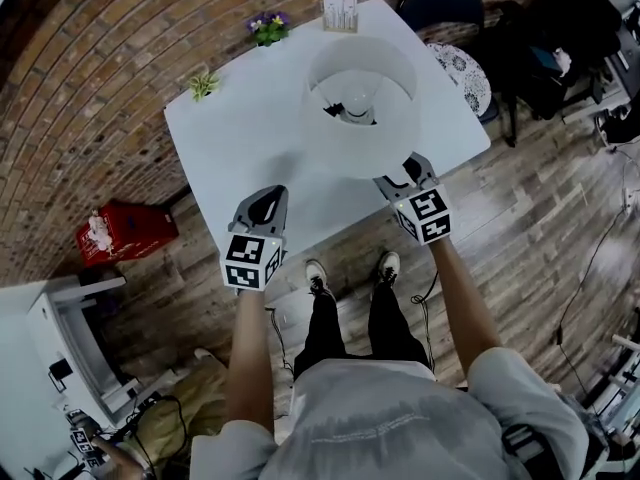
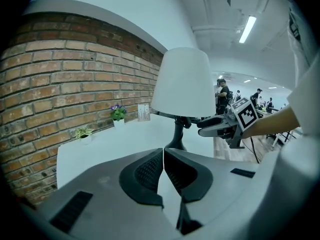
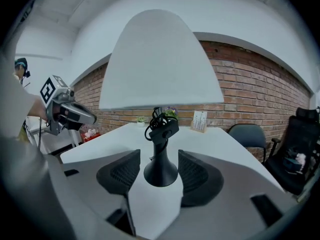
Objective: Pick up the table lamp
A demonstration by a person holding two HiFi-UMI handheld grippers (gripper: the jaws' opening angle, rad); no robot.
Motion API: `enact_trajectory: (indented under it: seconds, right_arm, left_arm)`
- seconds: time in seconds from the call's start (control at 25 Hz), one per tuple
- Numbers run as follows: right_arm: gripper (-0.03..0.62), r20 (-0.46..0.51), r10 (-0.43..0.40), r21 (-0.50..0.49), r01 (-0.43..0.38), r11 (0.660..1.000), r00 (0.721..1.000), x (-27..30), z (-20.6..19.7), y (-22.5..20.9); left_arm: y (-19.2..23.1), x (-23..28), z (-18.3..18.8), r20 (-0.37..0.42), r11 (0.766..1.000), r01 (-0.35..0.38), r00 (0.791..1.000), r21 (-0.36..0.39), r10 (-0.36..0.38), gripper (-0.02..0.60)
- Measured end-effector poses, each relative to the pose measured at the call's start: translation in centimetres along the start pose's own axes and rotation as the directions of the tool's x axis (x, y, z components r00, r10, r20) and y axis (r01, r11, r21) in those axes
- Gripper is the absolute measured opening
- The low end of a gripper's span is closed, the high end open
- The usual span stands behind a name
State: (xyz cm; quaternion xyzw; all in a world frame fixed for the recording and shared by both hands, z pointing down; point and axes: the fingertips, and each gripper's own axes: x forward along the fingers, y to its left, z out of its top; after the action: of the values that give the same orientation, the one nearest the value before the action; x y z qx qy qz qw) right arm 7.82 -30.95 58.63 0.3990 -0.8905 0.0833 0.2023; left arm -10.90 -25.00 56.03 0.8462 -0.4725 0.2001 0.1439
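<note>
Between spread right hand-held gripper [image 3: 159, 159] jaws: table lamp [image 3: 160, 171] | left hand-held gripper [image 2: 163, 154] closed

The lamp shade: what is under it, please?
Under the lamp shade stands a black stand with a flared base and a coiled cord. The inside of the shade is covered in both gripper views.

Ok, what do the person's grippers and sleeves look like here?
Both grippers, left gripper and right gripper, are grey with black textured pads and a white cube of black square markers. Short pale grey sleeves; forearms bare.
</note>
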Motion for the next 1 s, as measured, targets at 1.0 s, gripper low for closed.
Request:
enact_trajectory:
  seconds: [1.0]
  right_arm:
    - [0.339, 0.066, 0.011, -0.029, -0.009, 1.000, 0.998, 9.1, 0.0, 1.3]
  left_arm:
    - [2.9, 0.2, -4.2, -0.056, 0.998, 0.000, 0.998, -0.064, -0.003, 0.017]
